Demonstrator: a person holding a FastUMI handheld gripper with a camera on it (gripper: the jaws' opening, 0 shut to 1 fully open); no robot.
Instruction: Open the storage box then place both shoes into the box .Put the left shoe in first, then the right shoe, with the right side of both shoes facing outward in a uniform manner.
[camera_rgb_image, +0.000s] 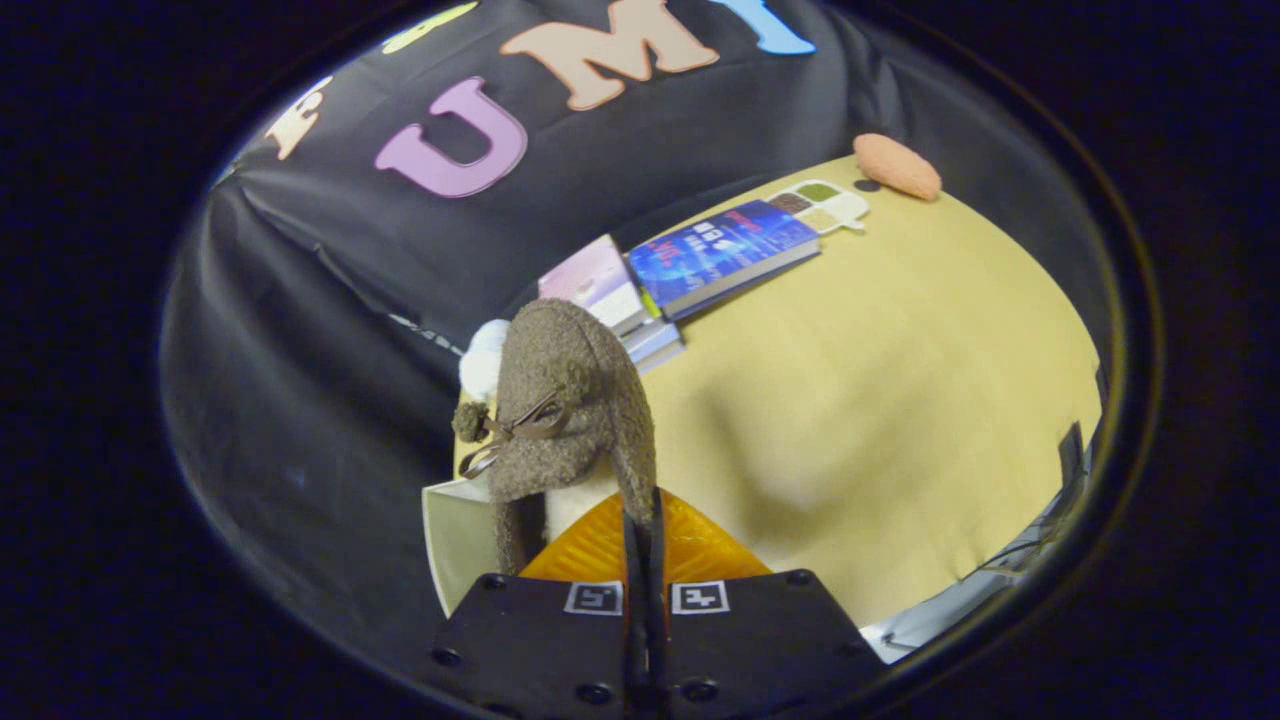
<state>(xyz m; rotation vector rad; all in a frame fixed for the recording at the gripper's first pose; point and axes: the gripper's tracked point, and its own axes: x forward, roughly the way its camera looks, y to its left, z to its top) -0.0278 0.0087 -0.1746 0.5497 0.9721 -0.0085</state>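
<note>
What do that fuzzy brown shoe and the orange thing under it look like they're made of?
The shoe, pinched at its edge by the closed tongs, looks like nubby woolly fabric, matte, with a shiny cord bow. The orange piece seems translucent ribbed plastic, probably the storage box.

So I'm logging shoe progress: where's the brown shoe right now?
In the gripper view, the brown shoe hangs pinched between the gripper fingers, above the orange-soled shoe, with the books beyond.

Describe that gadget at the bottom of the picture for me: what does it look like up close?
The gripper has two wide, flat body plates side by side, angular like a wedge, dotted with round screw heads. Each plate carries a small square black-and-white tag near its front edge. Two thin, blade-like fingers stick forward from the middle, pressed close together. No cable or sleeve can be seen.
</note>
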